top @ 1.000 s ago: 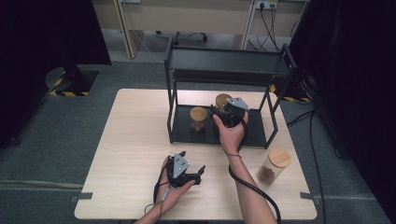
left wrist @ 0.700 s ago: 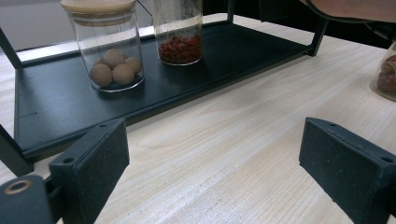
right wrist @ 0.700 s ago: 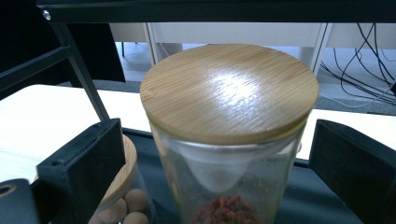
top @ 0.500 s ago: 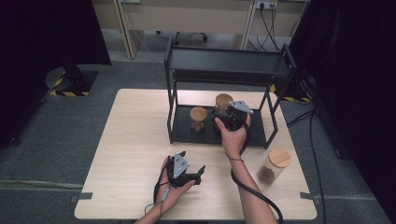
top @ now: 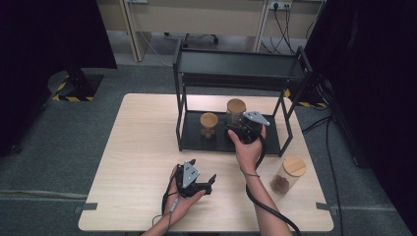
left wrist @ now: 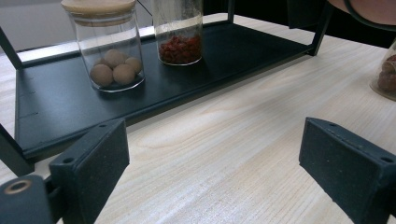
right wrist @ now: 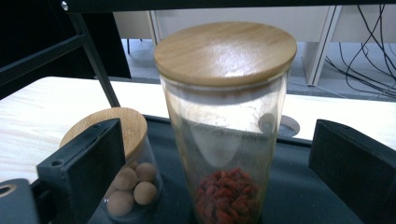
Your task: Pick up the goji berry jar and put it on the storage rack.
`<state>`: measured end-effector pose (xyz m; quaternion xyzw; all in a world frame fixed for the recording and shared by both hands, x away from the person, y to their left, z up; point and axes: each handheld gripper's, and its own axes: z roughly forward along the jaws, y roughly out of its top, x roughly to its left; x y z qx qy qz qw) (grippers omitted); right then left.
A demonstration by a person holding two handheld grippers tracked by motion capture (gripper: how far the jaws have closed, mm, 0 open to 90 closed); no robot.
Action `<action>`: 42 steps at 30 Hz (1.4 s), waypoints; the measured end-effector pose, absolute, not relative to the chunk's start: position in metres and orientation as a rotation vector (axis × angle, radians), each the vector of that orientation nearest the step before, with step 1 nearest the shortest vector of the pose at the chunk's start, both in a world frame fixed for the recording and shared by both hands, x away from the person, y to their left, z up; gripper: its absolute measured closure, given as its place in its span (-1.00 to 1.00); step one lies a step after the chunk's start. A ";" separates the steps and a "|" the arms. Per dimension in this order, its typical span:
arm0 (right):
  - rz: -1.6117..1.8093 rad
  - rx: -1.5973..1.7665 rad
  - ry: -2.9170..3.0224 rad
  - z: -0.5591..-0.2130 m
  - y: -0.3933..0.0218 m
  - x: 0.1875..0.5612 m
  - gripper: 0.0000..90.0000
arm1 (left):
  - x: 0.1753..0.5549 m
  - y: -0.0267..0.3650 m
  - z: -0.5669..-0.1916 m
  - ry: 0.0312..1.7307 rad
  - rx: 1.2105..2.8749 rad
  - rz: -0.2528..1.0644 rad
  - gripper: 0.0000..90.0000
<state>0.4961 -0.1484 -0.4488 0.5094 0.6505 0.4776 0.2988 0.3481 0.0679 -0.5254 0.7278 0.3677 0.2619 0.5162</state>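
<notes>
A wooden table (top: pixel 142 147) carries a black rack (top: pixel 236 69) with 2 jars on its bottom shelf (left wrist: pixel 65 93), plus 1 jar (top: pixel 287 174) beside it.

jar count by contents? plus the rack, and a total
Jar of red berries: 1
Jar of pale round balls: 1
Jar of brown pieces: 1
Black rack: 1
Total: 4
</notes>
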 end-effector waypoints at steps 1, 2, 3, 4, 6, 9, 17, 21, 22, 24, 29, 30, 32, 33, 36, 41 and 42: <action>1.271 1.352 1.728 -0.449 -0.149 0.495 -0.91 | 0.348 0.068 -0.525 0.883 1.748 0.629 -0.82; 1.272 1.350 1.728 -0.450 -0.149 0.494 -0.91 | 0.348 0.068 -0.525 0.883 1.748 0.629 -0.82; 1.272 1.348 1.729 -0.450 -0.149 0.492 -0.91 | 0.348 0.068 -0.525 0.883 1.749 0.629 -0.82; 1.272 1.349 1.730 -0.450 -0.150 0.491 -0.91 | 0.348 0.068 -0.525 0.883 1.749 0.629 -0.82; 1.269 1.349 1.733 -0.451 -0.150 0.489 -0.91 | 0.348 0.068 -0.525 0.883 1.749 0.629 -0.82; 1.266 1.344 1.738 -0.451 -0.150 0.487 -0.91 | 0.348 0.068 -0.525 0.883 1.749 0.630 -0.82; 1.268 1.333 1.750 -0.450 -0.151 0.479 -0.91 | 0.348 0.068 -0.525 0.883 1.749 0.631 -0.82; 1.269 1.331 1.757 -0.451 -0.151 0.475 -0.91 | 0.348 0.068 -0.525 0.883 1.749 0.630 -0.82; 1.266 1.327 1.760 -0.452 -0.151 0.474 -0.91 | 0.348 0.068 -0.525 0.883 1.749 0.630 -0.82; 1.267 1.324 1.764 -0.452 -0.151 0.472 -0.91 | 0.348 0.068 -0.525 0.883 1.749 0.630 -0.82; 1.274 1.326 1.771 -0.454 -0.152 0.468 -0.91 | 0.348 0.068 -0.525 0.882 1.750 0.632 -0.82; 1.274 1.327 1.773 -0.455 -0.153 0.467 -0.91 | 0.348 0.068 -0.525 0.882 1.751 0.632 -0.82; 1.276 1.333 1.776 -0.456 -0.153 0.466 -0.91 | 0.348 0.068 -0.525 0.882 1.750 0.632 -0.82; 1.277 1.334 1.777 -0.457 -0.154 0.465 -0.91 | 0.348 0.068 -0.525 0.883 1.750 0.632 -0.82; 1.277 1.344 1.775 -0.459 -0.155 0.462 -0.91 | 0.348 0.068 -0.525 0.883 1.749 0.632 -0.82; 1.273 1.334 1.780 -0.460 -0.157 0.458 -0.91 | 0.348 0.068 -0.525 0.883 1.750 0.632 -0.82; 1.275 1.335 1.779 -0.460 -0.157 0.457 -0.91 | 0.348 0.068 -0.525 0.884 1.749 0.632 -0.82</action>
